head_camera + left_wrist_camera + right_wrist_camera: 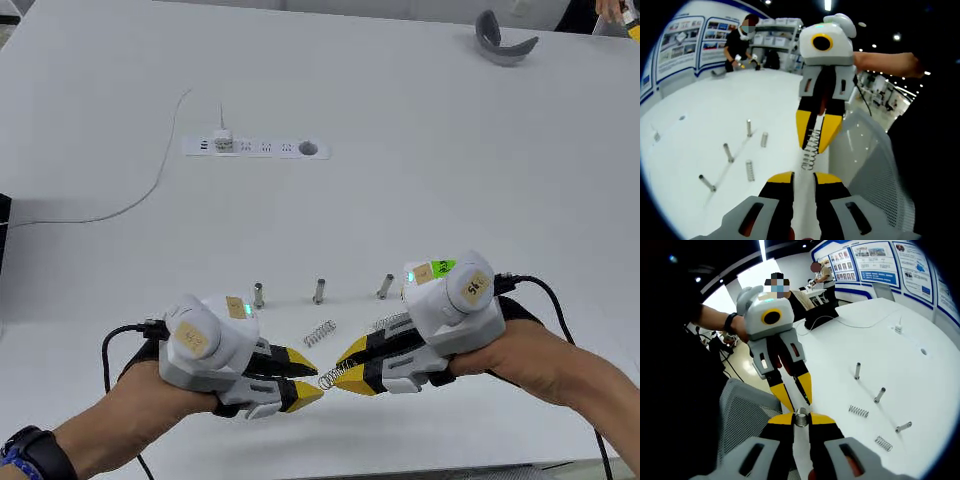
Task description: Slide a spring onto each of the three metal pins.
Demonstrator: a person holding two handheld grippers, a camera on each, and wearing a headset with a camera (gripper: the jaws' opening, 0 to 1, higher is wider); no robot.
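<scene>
My right gripper [344, 371] pinches a spring [811, 145] between narrow fingers [823, 420]; my right gripper view shows it end-on, as a small ring. My left gripper [318, 377] faces it from 9 o'clock with its fingers [782, 178] parted. I cannot tell whether they touch the coil. Three pins [320, 291] stand in a row on the bench [420, 120] at 12 o'clock. One loose spring [319, 333] lies before them. Another loose spring [392, 321] is half hidden behind my right gripper.
</scene>
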